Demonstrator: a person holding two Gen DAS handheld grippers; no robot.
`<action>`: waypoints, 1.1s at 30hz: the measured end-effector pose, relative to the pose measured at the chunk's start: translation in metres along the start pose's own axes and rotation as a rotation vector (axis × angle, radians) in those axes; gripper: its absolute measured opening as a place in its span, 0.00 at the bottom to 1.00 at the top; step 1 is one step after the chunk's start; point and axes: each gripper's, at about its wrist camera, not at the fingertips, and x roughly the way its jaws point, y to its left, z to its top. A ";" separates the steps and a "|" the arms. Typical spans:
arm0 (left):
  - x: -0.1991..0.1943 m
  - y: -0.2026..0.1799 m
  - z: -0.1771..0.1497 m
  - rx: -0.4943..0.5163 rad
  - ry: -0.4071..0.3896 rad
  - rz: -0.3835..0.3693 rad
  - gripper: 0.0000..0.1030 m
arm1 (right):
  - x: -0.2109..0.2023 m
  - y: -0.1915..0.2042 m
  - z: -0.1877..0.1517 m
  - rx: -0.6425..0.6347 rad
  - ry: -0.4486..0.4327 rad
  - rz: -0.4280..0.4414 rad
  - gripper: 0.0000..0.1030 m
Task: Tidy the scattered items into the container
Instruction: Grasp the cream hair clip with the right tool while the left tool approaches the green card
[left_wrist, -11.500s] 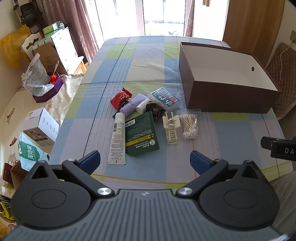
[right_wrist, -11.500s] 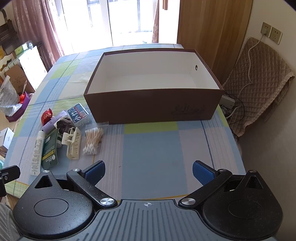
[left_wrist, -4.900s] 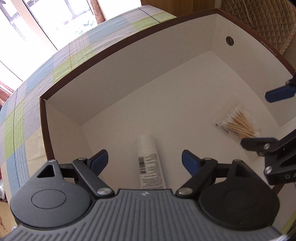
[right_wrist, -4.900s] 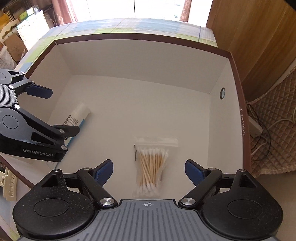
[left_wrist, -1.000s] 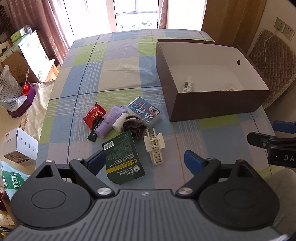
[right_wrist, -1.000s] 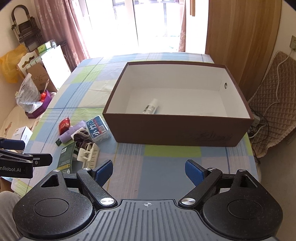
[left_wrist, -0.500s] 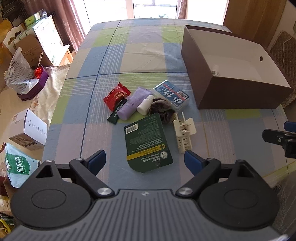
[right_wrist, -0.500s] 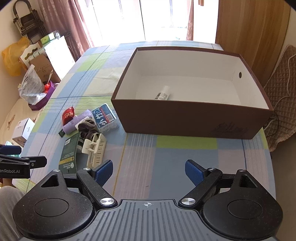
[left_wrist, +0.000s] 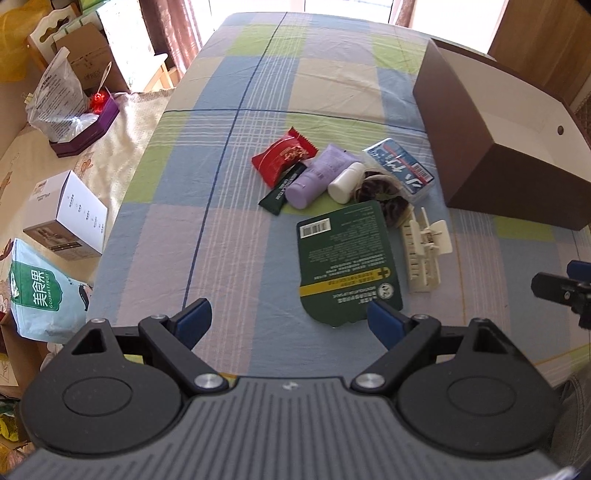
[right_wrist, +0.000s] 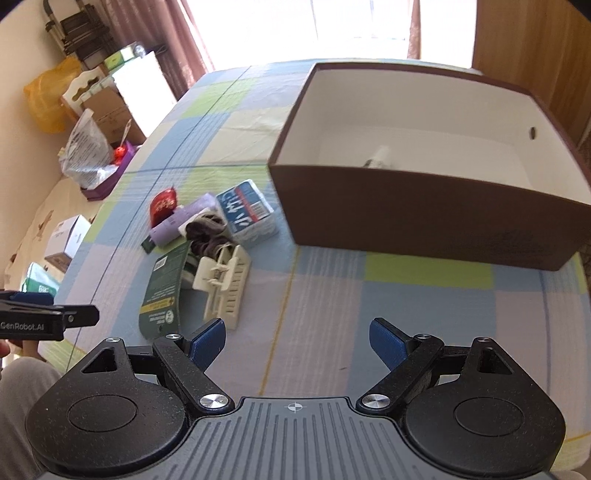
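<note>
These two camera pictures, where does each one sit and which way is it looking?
Left wrist view: rides on the left gripper, looking forward and down over its open fingers at the scattered pile, nearest the green packet; the right gripper pokes in at the right edge.
Right wrist view: rides on the right gripper, fingers open, facing the brown box; the left gripper and a trouser leg show at left.
Shared: the pile, the cream hair clip, the box, the checked tablecloth.

"GenRobot.AI" on the left gripper (right_wrist: 48, 317); "GOURMET FRUIT" on a teal bag (left_wrist: 40, 295)
</note>
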 end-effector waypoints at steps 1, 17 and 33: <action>0.002 0.001 0.000 -0.001 0.004 0.001 0.87 | 0.005 0.003 0.000 -0.008 0.007 0.010 0.88; 0.042 0.017 0.010 -0.054 0.052 0.023 0.87 | 0.074 0.049 -0.002 -0.159 -0.007 0.081 0.86; 0.061 0.012 0.018 -0.097 0.048 -0.150 0.87 | 0.090 0.015 -0.012 -0.112 0.035 -0.009 0.28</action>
